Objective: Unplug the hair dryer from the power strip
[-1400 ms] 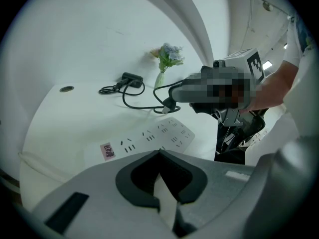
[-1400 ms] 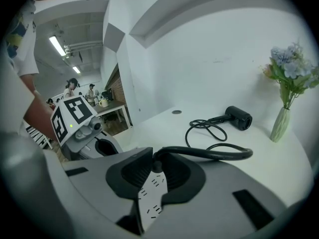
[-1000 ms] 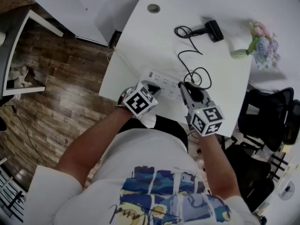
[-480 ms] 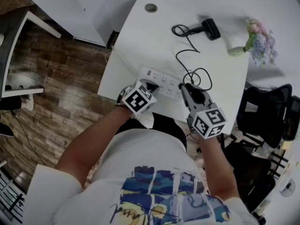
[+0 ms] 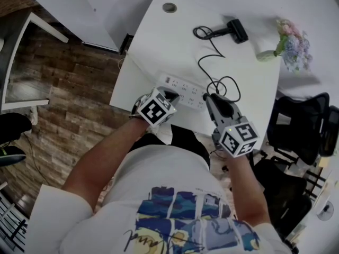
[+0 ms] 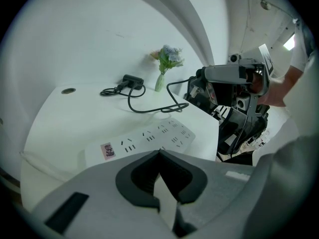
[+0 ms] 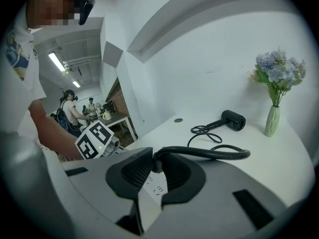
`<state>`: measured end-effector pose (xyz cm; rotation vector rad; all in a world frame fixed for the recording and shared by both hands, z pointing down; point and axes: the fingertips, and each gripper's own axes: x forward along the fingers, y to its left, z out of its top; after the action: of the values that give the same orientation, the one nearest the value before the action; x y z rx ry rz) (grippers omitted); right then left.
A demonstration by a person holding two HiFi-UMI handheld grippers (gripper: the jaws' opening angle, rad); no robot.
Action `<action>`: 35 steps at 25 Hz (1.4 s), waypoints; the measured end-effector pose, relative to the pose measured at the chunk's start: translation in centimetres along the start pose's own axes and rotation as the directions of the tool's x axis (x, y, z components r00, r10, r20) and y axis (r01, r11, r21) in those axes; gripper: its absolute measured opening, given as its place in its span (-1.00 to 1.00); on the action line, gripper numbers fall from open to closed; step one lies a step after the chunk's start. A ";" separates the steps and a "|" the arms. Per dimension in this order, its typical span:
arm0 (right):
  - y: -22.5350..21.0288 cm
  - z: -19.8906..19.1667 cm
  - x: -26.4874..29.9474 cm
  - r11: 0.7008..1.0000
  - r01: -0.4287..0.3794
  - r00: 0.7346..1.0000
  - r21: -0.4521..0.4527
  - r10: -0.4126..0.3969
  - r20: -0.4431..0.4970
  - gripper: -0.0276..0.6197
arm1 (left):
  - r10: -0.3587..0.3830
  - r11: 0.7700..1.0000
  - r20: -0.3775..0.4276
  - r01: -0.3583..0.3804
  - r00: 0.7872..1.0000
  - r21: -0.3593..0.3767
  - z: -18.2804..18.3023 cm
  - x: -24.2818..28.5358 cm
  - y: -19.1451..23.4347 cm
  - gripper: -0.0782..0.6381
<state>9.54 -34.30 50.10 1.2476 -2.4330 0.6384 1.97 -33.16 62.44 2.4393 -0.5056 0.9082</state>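
The table's [image 5: 159, 46] left half lies bare out to the far grommet hole [image 5: 169, 7]. The cord [image 7: 209, 153] snakes down the middle from the hair dryer [image 5: 237, 30] at far right. A flower vase [image 5: 266, 56] guards the right edge, and the power strip [image 5: 185, 86] the near one.

An office-like workroom is indicated by a white bench [image 5: 159, 46], black swivel chairs [image 5: 299, 128], a wood-plank floor [image 5: 69, 89] and long strip ceiling lights [image 7: 56, 60].

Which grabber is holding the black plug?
The right gripper: the black plug is pinched between its jaws. The left gripper holds nothing; its jaws are shut at the white power strip.
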 end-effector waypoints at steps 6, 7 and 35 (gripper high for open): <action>0.1 0.3 -0.5 1.000 -0.001 1.000 -0.001 0.001 0.008 -0.73 | 0.000 1.000 0.001 0.000 1.000 -0.001 0.0 0.0 0.0 -0.78; 0.1 0.3 -0.6 1.000 -0.001 1.000 -0.002 0.001 0.008 -0.73 | 0.000 1.000 0.001 0.000 1.000 -0.001 0.0 0.0 0.0 -0.78; -0.2 0.2 -0.5 1.000 0.004 1.000 0.003 -0.004 0.004 -0.73 | 0.003 1.000 0.005 -0.003 1.000 0.008 0.2 0.0 0.0 -0.78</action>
<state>9.90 -34.18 49.73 1.2565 -2.4327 0.6396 2.06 -33.28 62.38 2.4491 -0.5080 0.9069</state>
